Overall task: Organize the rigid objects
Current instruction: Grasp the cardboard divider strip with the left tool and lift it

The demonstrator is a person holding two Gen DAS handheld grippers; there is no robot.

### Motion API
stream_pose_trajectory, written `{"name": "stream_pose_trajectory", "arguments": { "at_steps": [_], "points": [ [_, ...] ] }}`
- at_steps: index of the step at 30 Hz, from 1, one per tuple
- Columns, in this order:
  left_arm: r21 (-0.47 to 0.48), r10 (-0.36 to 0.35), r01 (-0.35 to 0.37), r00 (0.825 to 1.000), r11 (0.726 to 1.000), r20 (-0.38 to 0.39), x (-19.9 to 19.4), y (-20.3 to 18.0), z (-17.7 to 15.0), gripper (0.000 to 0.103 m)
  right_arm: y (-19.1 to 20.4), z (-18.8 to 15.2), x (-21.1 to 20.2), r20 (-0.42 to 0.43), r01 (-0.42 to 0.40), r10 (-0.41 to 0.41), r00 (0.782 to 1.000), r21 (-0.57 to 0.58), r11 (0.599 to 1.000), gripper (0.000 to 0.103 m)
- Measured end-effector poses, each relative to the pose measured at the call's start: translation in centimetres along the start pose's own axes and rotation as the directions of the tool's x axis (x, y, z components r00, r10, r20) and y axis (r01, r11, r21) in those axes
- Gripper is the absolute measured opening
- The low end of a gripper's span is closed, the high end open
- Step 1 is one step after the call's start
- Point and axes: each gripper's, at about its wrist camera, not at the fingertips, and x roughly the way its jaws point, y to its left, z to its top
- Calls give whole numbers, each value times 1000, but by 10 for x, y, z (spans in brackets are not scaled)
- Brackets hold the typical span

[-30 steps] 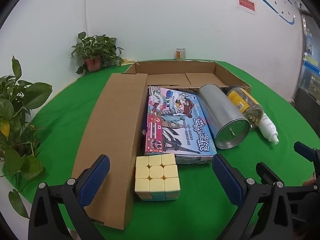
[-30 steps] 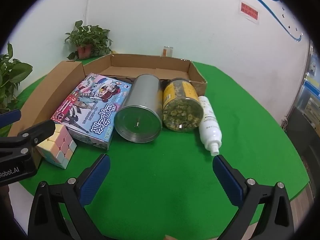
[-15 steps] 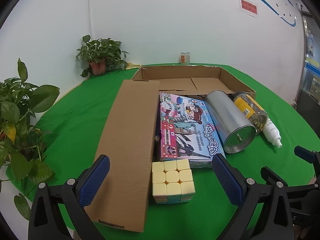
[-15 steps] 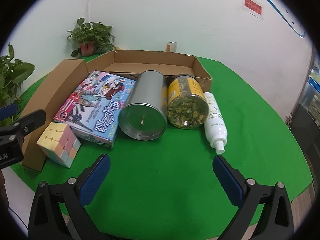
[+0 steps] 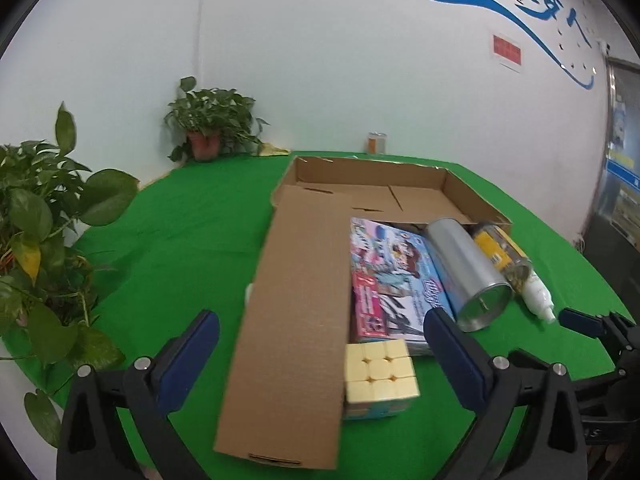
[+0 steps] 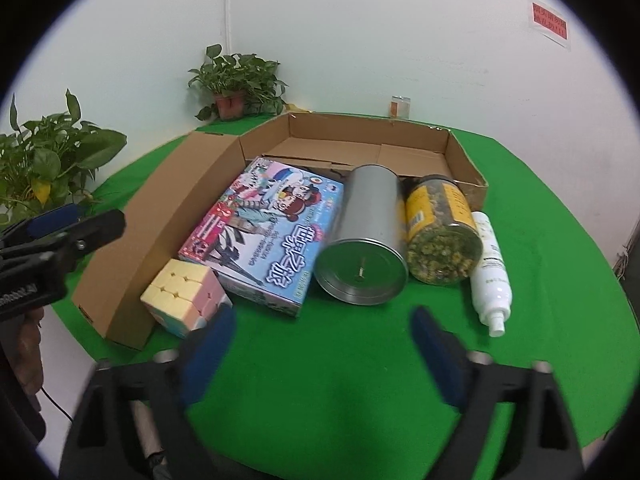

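A pastel cube puzzle (image 5: 378, 380) (image 6: 182, 294) lies on the green table beside a flat cardboard box flap (image 5: 298, 312). Behind it rest a colourful game box (image 5: 394, 280) (image 6: 268, 236), a silver tin can (image 5: 468, 272) (image 6: 366, 248) on its side, a jar of dried flowers (image 5: 500, 254) (image 6: 440, 236) and a white spray bottle (image 5: 538, 294) (image 6: 490, 272). My left gripper (image 5: 320, 360) stands open, above the flap and cube. My right gripper (image 6: 320, 354) hangs open over bare cloth in front of the can, holding nothing.
An open shallow cardboard box (image 5: 372, 184) (image 6: 360, 140) sits behind the objects. Potted plants (image 5: 212, 120) (image 6: 236, 76) stand at the far left and another plant (image 5: 44, 232) at the near left. A small jar (image 6: 400, 106) stands by the wall. The table edge runs near both grippers.
Both grippers pulled back and up from the objects. In the left wrist view the scene shifted right, so the cube now sits right of centre. Both stay open.
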Motion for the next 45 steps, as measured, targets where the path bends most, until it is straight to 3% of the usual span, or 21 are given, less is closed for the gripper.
{"name": "stream_pose_trajectory", "arguments": {
  "at_steps": [5, 8, 11, 15, 19, 26, 29, 32, 34, 40, 45],
  "points": [
    [-12, 0, -1, 998, 1000, -64, 19, 29, -6, 103, 6, 11, 14, -46, -117, 119, 992, 49, 992, 103],
    [-23, -37, 34, 991, 999, -129, 33, 42, -17, 103, 12, 24, 24, -75, -188, 195, 978, 92, 978, 103],
    [-19, -67, 64, 981, 998, -183, 44, 47, -28, 103, 24, 41, 36, -110, -264, 278, 954, 120, 957, 103],
    [1, -94, 97, 967, 995, -238, 55, 43, -42, 98, 48, 70, 60, -175, -348, 381, 908, 193, 917, 103],
    [18, -104, 112, 961, 994, -255, 59, 37, -52, 83, 77, 97, 84, -219, -356, 395, 892, 195, 914, 103],
    [43, -105, 122, 952, 992, -287, 56, 31, -55, 83, 110, 121, 130, -330, -293, 339, 881, 184, 938, 102],
    [103, -67, 104, 948, 989, -313, 57, 28, -61, 79, 123, 118, 139, -366, -266, 302, 880, 149, 953, 100],
    [83, -75, 106, 947, 991, -311, 57, 30, -66, 79, 133, 110, 147, -404, -271, 307, 861, 146, 951, 99],
    [81, -77, 107, 948, 991, -309, 56, 29, -68, 79, 137, 108, 144, -392, -259, 290, 873, 129, 957, 99],
    [102, -72, 108, 949, 989, -306, 48, 22, -69, 78, 135, 111, 140, -384, -243, 277, 881, 136, 960, 97],
    [133, -51, 86, 967, 987, -249, 26, 16, -49, 78, 135, 130, 118, -327, -262, 291, 899, 131, 956, 96]
  ]
}}
